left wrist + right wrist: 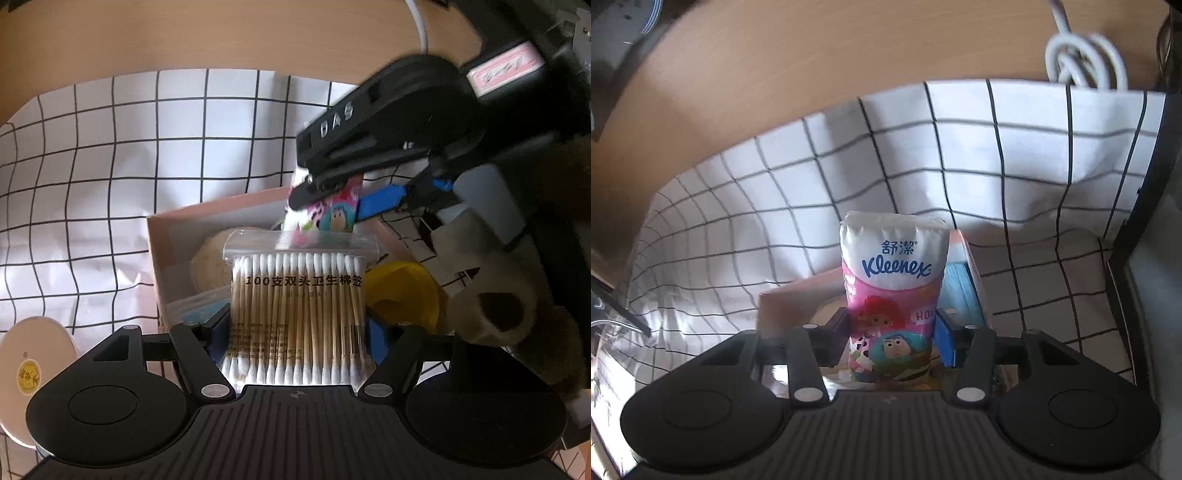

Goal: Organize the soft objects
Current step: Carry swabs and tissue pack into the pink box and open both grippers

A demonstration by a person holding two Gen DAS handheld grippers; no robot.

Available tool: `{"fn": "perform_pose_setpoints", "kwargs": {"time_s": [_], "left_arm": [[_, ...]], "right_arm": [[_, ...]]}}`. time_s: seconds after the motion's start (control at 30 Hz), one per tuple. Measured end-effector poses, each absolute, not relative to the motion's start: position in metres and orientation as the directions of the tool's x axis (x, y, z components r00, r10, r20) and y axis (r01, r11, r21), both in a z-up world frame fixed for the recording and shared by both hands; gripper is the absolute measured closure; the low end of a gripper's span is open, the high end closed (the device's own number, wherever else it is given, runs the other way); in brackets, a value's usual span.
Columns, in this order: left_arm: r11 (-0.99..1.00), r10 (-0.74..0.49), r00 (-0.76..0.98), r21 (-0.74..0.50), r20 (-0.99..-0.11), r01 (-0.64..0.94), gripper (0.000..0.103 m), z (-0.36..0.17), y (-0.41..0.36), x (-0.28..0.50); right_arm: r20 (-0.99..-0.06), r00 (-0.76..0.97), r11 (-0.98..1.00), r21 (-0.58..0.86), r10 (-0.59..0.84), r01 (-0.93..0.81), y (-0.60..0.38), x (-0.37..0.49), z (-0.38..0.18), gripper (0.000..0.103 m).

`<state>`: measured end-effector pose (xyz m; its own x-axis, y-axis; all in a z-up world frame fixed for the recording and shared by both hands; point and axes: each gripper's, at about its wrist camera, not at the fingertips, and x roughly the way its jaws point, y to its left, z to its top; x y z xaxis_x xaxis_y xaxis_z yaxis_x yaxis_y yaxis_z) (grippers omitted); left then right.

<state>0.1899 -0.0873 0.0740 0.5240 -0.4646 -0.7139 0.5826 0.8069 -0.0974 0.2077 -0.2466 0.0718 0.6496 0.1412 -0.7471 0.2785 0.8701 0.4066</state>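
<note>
My left gripper (pixel 297 325) is shut on a clear bag of cotton swabs (pixel 297 306) and holds it upright over a pink open box (pixel 162 258). My right gripper (pixel 892 336) is shut on a pink Kleenex tissue pack (pixel 892 295) with cartoon prints, held upright above the same box (pixel 779 295). In the left wrist view the right gripper (pixel 325 188) comes in from the upper right, with the tissue pack (pixel 332 214) just behind the swab bag. The box holds a beige round pad (pixel 210 266), a yellow item (pixel 402 291) and a blue pack (pixel 958 284).
A white cloth with black grid lines (pixel 110 184) covers the wooden table (pixel 184 37). A round beige tin (pixel 33 369) sits at the lower left. A plush toy (pixel 498 288) lies to the right of the box. A coiled white cable (pixel 1086 59) lies at the back.
</note>
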Motion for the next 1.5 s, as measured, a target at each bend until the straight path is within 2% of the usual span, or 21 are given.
{"fn": "perform_pose_setpoints", "kwargs": {"time_s": [0.13, 0.3, 0.47, 0.53, 0.63, 0.8, 0.87, 1.0, 1.17, 1.37, 1.5], "left_arm": [[0.809, -0.465, 0.519, -0.106, -0.717, 0.578, 0.027, 0.075, -0.086, 0.187], [0.812, -0.478, 0.518, -0.131, -0.710, 0.569, 0.027, 0.079, -0.079, 0.183], [0.820, -0.479, 0.512, -0.156, -0.713, 0.550, 0.027, 0.077, -0.072, 0.180], [0.819, -0.479, 0.504, -0.159, -0.719, 0.552, 0.027, 0.075, -0.071, 0.179], [0.819, -0.483, 0.510, -0.160, -0.712, 0.551, 0.027, 0.077, -0.069, 0.180], [0.813, -0.513, 0.532, -0.182, -0.673, 0.554, 0.027, 0.080, -0.075, 0.182], [0.808, -0.500, 0.536, -0.144, -0.680, 0.571, 0.027, 0.079, -0.085, 0.185], [0.810, -0.482, 0.538, -0.117, -0.692, 0.575, 0.027, 0.072, -0.092, 0.190], [0.801, -0.488, 0.540, -0.106, -0.686, 0.590, 0.027, 0.070, -0.087, 0.189], [0.778, -0.503, 0.500, -0.117, -0.705, 0.617, 0.027, 0.076, -0.076, 0.186], [0.772, -0.516, 0.496, -0.127, -0.698, 0.623, 0.027, 0.088, -0.060, 0.181]], "right_arm": [[-0.705, 0.691, 0.882, 0.417, 0.160, 0.222, -0.241, 0.198, 0.093, 0.056], [-0.704, 0.701, 0.892, 0.385, 0.117, 0.237, -0.239, 0.186, 0.110, 0.056], [-0.723, 0.625, 0.813, 0.533, 0.295, 0.234, -0.238, 0.201, 0.088, 0.056], [-0.751, 0.577, 0.801, 0.540, 0.320, 0.259, -0.234, 0.214, 0.073, 0.054], [-0.785, 0.543, 0.797, 0.519, 0.300, 0.309, -0.236, 0.215, 0.063, 0.054], [-0.746, 0.632, 0.823, 0.484, 0.210, 0.298, -0.246, 0.187, 0.088, 0.050], [-0.720, 0.673, 0.843, 0.460, 0.170, 0.279, -0.248, 0.175, 0.100, 0.050], [-0.680, 0.691, 0.850, 0.494, 0.246, 0.183, -0.240, 0.167, 0.109, 0.050], [-0.735, 0.614, 0.842, 0.500, 0.289, 0.202, -0.231, 0.173, 0.082, 0.050], [-0.747, 0.602, 0.852, 0.483, 0.281, 0.202, -0.229, 0.171, 0.064, 0.051], [-0.759, 0.612, 0.878, 0.429, 0.224, 0.212, -0.227, 0.170, 0.066, 0.052]]}}
